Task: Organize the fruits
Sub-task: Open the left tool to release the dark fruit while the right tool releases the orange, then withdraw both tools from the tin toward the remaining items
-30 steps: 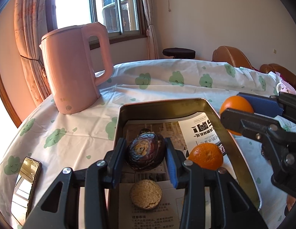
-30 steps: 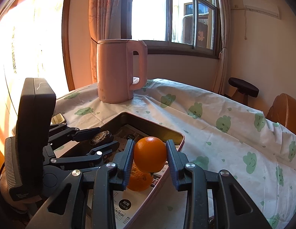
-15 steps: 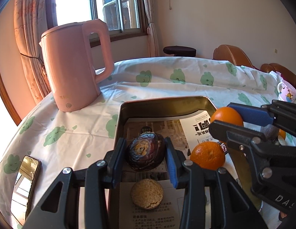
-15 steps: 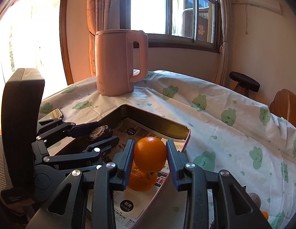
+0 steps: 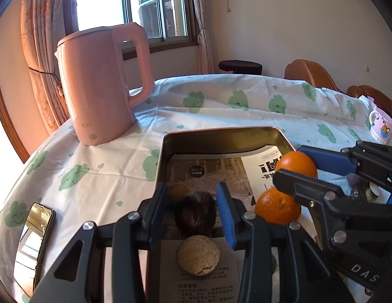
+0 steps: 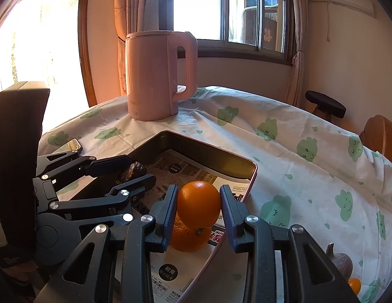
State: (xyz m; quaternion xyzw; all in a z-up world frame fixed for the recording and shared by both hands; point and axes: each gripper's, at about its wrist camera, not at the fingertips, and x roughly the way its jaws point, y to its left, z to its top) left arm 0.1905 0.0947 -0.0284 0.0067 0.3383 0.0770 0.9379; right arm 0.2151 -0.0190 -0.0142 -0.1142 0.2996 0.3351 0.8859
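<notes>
- Right wrist view: my right tongs (image 6: 198, 210) pinch an orange (image 6: 198, 203) above the tin (image 6: 208, 152), at its 3 o'clock rim; a second orange (image 6: 188, 238) lies in the tin right under it;
- Left wrist view: my left tongs (image 5: 192, 212) clamp a dark fruit (image 5: 196, 213) over the tin's middle; a round biscuit (image 5: 198, 255) lies at 6 o'clock;
- Progress, I judge: one orange is in, two fruits are held but not released; a dark fruit (image 6: 341, 262) and a small orange (image 6: 353, 285) wait on the cloth at 4 o'clock;
- Surface: a cloth (image 6: 284, 156) with green clouds; a pink kettle (image 6: 158, 75) at 11 o'clock, a phone (image 5: 34, 240) at 9; sunny window behind.
</notes>
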